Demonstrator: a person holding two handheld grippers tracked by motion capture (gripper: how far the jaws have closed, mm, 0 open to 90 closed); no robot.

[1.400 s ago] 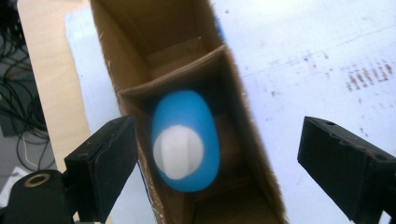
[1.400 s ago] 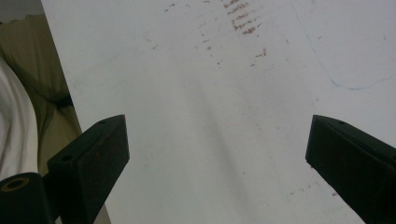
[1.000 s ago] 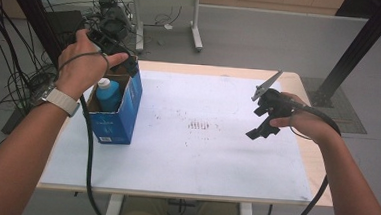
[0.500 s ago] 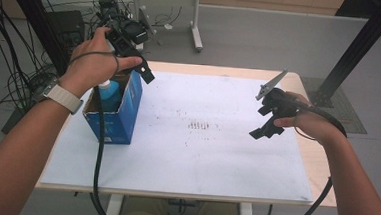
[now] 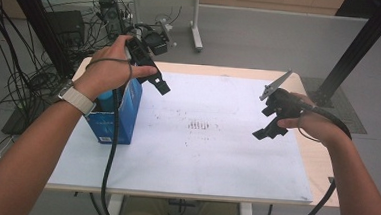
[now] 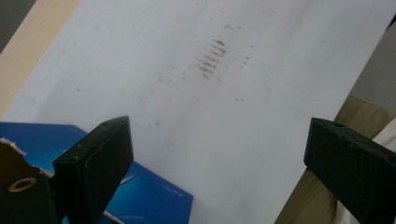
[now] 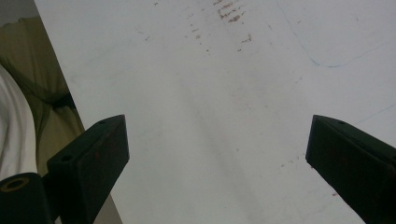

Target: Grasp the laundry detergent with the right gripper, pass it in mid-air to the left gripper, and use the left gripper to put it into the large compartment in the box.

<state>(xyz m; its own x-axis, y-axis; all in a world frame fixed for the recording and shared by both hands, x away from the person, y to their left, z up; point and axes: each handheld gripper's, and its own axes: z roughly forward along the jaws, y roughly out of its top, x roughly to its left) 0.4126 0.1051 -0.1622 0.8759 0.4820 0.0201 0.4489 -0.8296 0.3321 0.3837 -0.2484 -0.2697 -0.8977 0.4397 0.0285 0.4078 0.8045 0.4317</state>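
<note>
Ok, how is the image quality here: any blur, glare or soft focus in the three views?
High view: even, soft light, no hard shadows or glare; the blue box and left claw read clearly, edges bend slightly. Left gripper view: the white sheet is sharp enough to show its brown marks, jaws near the lens slightly soft. Right gripper view: similar, with the right claw dark against the bright sheet.

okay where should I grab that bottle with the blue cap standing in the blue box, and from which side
Take the bottle by its blue cap, coming straight down from above. It stands upright in the open-topped blue box, whose walls hide its body, so only the top is free. The left gripper, open and empty, is closest, though the left hand covers part of the bottle.
</note>
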